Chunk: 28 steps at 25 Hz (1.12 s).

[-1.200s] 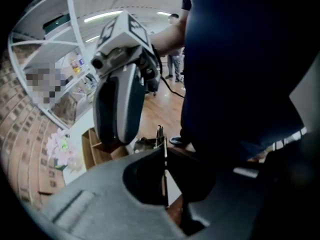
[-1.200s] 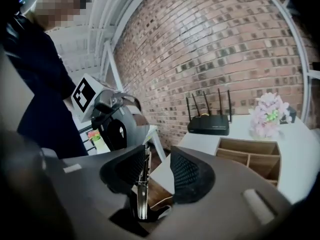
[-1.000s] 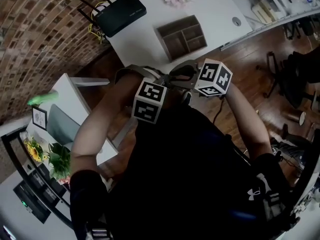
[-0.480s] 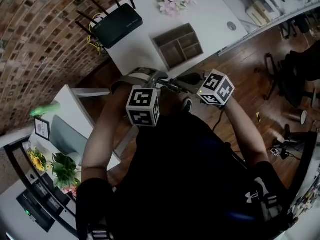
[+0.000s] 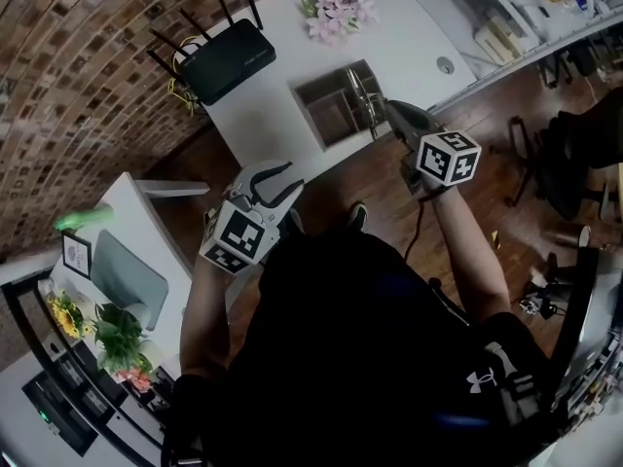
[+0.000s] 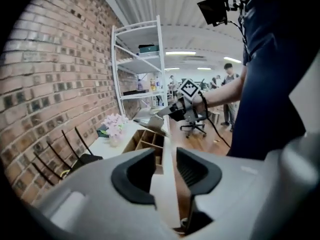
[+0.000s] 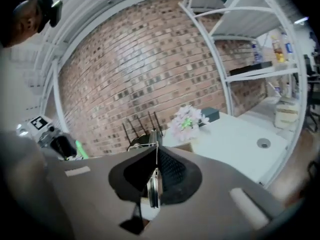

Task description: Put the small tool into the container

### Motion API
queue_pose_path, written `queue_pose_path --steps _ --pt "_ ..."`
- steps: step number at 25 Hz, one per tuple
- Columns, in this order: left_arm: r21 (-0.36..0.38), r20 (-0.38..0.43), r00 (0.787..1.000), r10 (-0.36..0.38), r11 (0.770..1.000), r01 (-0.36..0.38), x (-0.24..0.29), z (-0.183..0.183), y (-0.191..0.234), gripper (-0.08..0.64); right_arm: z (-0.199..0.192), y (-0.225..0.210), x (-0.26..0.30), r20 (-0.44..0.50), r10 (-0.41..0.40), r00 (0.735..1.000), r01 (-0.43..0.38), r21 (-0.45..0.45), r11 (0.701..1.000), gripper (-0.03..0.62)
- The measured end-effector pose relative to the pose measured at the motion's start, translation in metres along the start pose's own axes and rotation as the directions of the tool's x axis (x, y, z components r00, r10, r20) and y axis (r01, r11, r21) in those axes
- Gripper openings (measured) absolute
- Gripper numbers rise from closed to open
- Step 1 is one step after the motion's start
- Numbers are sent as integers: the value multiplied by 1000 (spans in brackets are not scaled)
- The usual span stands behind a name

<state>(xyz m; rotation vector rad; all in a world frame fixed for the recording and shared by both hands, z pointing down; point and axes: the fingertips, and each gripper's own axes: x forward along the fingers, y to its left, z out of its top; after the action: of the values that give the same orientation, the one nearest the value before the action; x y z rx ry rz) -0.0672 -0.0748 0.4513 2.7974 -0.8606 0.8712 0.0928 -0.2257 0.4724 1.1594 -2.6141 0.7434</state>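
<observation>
While left claw [image 6: 165, 164] closes empty, right claw [image 7: 156, 155] pinches the thin silvery tool [image 7: 152, 187].

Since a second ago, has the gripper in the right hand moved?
Yes. The right gripper, shut on the small tool, went forward from short of the wooden container to over its near right corner.

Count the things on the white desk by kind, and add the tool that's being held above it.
Router: 1
Flower bunch: 1
Wooden container: 1
Dark box: 1
Round desktop cap: 1
Metal tool: 1
Total: 6
</observation>
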Motion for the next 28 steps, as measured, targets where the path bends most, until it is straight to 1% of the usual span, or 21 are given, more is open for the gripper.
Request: queue_pose_path --steps 2,4,7,9,11,13,16,18,24,28 --pt "-54 23 1000 7 999 -6 1 -2 -4 102 7 -23 1 60 -92 994 87 77 993 15" --pt "-94 39 999 16 996 -13 2 -4 -6 87 7 -40 3 105 -173 979 155 161 975 17" --pt "-134 61 997 39 991 -31 1 -4 -5 72 8 -55 5 181 -255 950 198 283 938 17" --pt "-153 72 996 48 988 -36 -1 -4 -4 71 12 -59 7 230 -287 930 204 327 923 17" --pt "-168 76 996 46 985 -33 -3 -6 -4 71 15 -60 12 262 -315 912 216 348 912 17" --pt "-175 75 996 39 984 -26 -5 -10 -4 67 13 -64 19 273 -352 895 244 360 900 17" --pt "-167 67 998 19 986 -7 -8 -14 -4 66 6 -73 27 272 -418 867 299 387 872 17" --pt "-161 62 998 6 987 4 -12 -18 -3 64 4 -75 29 284 -450 847 320 403 857 17" --pt "-148 45 999 -21 989 27 -25 -33 4 58 14 -71 30 341 -482 807 317 437 841 15" --pt "-148 42 999 -27 988 33 -32 -39 11 57 8 -73 30 340 -525 780 344 467 814 15"
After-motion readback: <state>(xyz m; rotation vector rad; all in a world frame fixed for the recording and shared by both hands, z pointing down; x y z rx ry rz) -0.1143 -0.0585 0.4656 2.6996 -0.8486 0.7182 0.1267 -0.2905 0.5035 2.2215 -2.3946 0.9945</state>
